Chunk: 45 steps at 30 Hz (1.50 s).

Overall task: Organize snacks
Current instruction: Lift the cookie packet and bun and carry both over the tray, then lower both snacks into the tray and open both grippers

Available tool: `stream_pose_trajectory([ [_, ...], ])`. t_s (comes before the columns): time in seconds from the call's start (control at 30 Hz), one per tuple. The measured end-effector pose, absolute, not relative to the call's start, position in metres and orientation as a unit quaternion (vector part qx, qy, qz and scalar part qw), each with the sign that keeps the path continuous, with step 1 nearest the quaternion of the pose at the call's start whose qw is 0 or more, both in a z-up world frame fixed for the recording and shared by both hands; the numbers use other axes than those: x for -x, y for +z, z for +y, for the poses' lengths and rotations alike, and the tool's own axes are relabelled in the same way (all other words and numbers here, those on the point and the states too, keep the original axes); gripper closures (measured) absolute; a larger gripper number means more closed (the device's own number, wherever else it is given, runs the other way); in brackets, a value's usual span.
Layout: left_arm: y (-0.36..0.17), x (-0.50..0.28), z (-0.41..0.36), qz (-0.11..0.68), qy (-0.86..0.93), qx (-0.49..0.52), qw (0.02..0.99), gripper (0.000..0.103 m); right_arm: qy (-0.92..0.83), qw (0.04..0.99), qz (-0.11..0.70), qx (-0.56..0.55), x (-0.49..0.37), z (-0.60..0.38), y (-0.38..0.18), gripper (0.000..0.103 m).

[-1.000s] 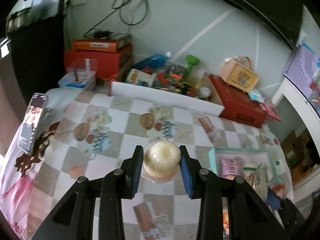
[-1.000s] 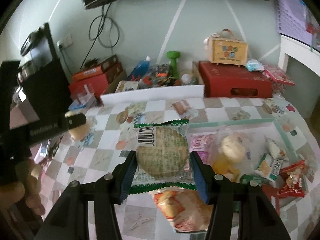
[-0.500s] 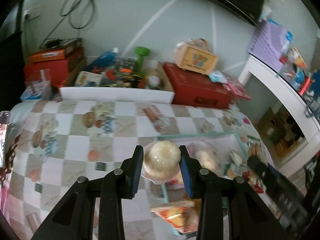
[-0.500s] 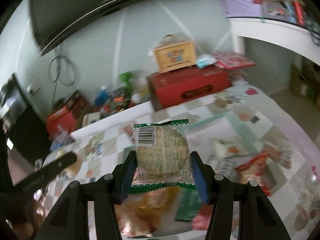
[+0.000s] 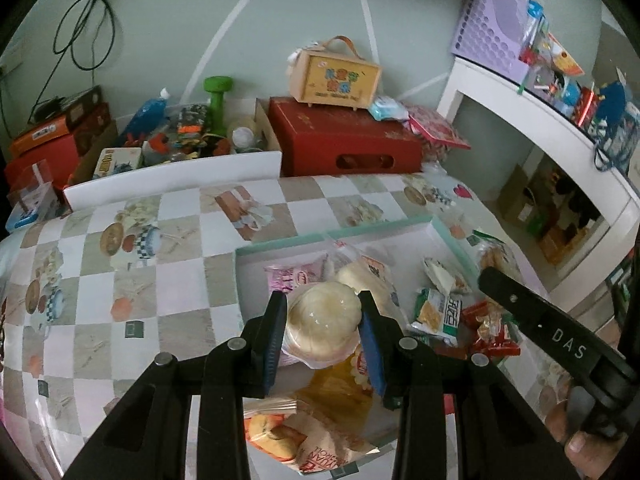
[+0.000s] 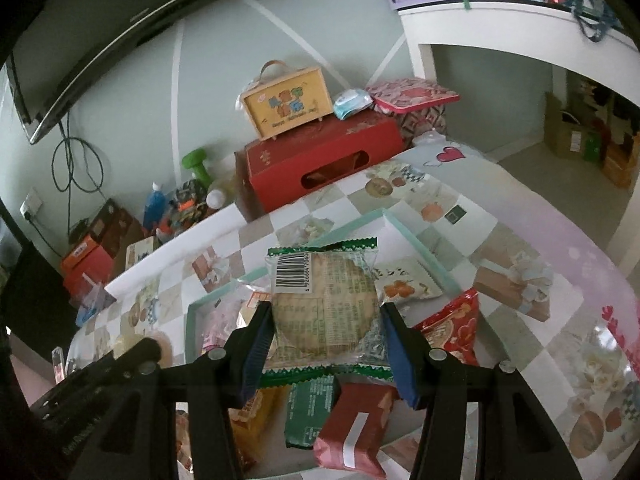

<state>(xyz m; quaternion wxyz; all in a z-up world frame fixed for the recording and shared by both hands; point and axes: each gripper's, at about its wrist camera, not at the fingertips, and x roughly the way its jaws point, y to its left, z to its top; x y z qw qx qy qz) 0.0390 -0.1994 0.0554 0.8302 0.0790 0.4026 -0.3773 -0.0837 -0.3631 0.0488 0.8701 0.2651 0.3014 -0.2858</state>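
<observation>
L gripper (image 5: 323, 318) is clamping a round pale bun in clear wrap (image 5: 322, 322), blue pads pressing both sides, jaws partway closed on it. It's hanging above the teal-rimmed tray (image 5: 280, 247), over the tray's left-middle part. Under it in the tray: pink packet (image 5: 294, 276), another pale wrapped bun (image 5: 370, 276), yellow-orange pkg (image 5: 340, 392), and a clear bag w/ orange-brown pastry (image 5: 280, 436) near the front edge. Green/white cracker pack (image 5: 436, 312) and red wrappers (image 5: 492, 332) are lying to the right.

R gripper (image 6: 326, 322) is gripping a flat round biscuit in clear wrapper w/ green zigzag ends (image 6: 324, 308), barcode facing the cam, pads pressing the pack's L and R edges. Also hovering over the tray (image 6: 416, 248), nearer its right half. Below it: dark green pack (image 6: 310, 412), red pack w/ white strip (image 6: 356, 428), red printed bag (image 6: 456, 328) leaning at the tray's right edge, small white sachet w/ orange print (image 6: 404, 284) further back.

Both grippers are pointing down at an angle. R gripper's black arm is showing at the right of the L cam, w/ a fingertip (image 5: 580, 446) of the person visible at the bottom corner. Tray is sitting on a checkered tablecloth (image 5: 160, 248); red box (image 5: 344, 140) w/ a small yellow case (image 5: 336, 76) on top is standing behind the table by the wall.
</observation>
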Motion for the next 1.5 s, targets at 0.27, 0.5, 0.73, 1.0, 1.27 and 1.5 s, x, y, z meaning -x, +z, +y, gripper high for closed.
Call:
stream_pose_trajectory([
  [0.27,0.049,-0.035,-0.210,0.402,-0.387,-0.088,0.825,0.066,-0.284,0.868,0.315,-0.259,0.077,-0.360,0.041,0.046],
  [0.5,0.043,-0.032,-0.218,0.405,-0.396,-0.097,0.818,0.066,-0.279,0.867,0.326,-0.255,0.071,-0.357,0.037,0.046],
  [0.73,0.038,-0.028,-0.227,0.406,-0.402,-0.110,0.813,0.066,-0.281,0.863,0.332,-0.255,0.069,-0.358,0.033,0.046],
  [1.0,0.043,-0.028,-0.225,0.396,-0.401,-0.108,0.819,0.061,-0.279,0.863,0.334,-0.257,0.070,-0.360,0.033,0.045],
  [1.27,0.050,-0.037,-0.211,0.396,-0.376,-0.096,0.832,0.038,-0.282,0.865,0.334,-0.247,0.067,-0.357,0.034,0.036],
  [1.5,0.051,-0.056,-0.186,0.388,-0.308,-0.096,0.863,0.014,-0.278,0.863,0.355,-0.228,0.059,-0.351,0.028,0.021],
])
